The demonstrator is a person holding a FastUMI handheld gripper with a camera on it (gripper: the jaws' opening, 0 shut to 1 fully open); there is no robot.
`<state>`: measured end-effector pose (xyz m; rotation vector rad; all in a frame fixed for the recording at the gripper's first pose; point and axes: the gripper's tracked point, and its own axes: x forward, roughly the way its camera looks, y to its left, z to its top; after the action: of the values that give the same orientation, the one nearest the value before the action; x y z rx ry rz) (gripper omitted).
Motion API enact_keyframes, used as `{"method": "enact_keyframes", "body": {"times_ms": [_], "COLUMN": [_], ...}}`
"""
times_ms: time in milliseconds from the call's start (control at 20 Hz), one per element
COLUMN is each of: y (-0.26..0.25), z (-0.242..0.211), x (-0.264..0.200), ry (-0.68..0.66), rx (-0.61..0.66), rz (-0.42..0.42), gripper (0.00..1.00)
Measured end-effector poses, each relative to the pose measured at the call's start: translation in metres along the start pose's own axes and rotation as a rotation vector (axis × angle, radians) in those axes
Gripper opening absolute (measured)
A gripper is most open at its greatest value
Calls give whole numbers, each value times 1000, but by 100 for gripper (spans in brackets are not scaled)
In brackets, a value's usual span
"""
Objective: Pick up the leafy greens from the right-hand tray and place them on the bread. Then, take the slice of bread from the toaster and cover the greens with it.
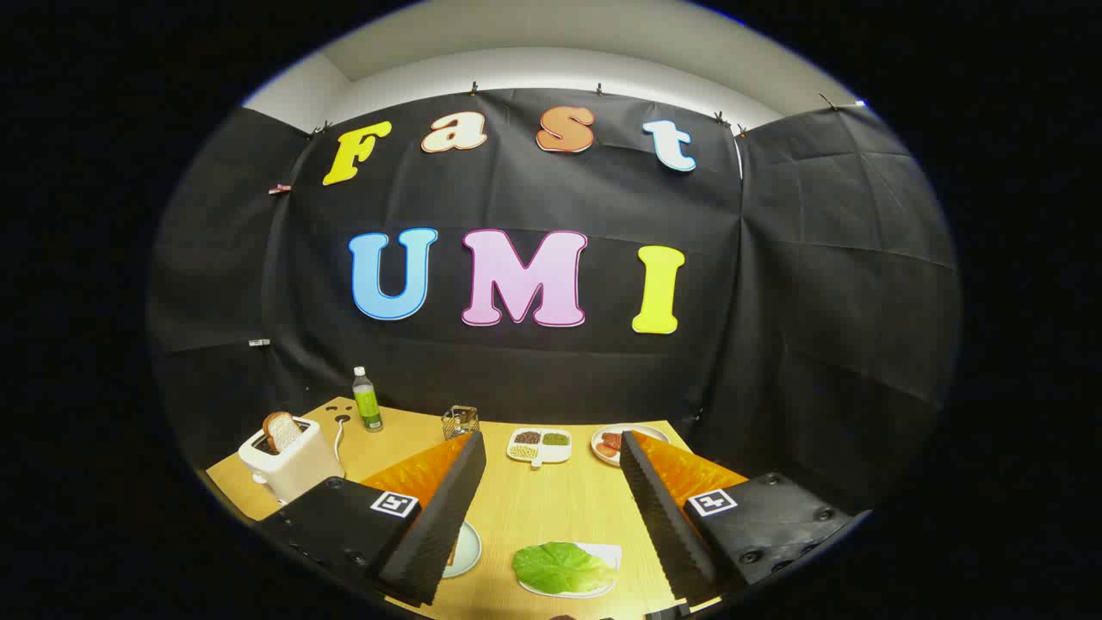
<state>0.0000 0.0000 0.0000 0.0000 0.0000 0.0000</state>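
My gripper [551,441] is open, high above the wooden table [551,508], with nothing between its fingers. The leafy greens [558,567] lie on a white tray [607,555] below and between the fingers, nearer the right finger [663,517]. A pale round plate [465,549] peeks out from behind the left finger [439,525]; whatever lies on it is hidden. Off to the left, beyond the left finger, a white toaster [288,465] stands with a slice of bread [281,430] sticking up from its slot.
A green bottle [367,399] and a small wire basket [461,421] stand at the table's far edge. A white divided dish of grains [540,445] and a plate of sliced sausage [613,443] sit beyond the fingertips. The toaster's cord [338,430] trails on the table.
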Motion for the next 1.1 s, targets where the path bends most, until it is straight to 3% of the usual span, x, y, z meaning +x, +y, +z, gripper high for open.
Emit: {"method": "enact_keyframes", "body": {"times_ms": [1100], "y": [-12], "z": [-32], "x": [15], "ry": [94], "rx": [44], "rz": [-12], "gripper": [97]}}
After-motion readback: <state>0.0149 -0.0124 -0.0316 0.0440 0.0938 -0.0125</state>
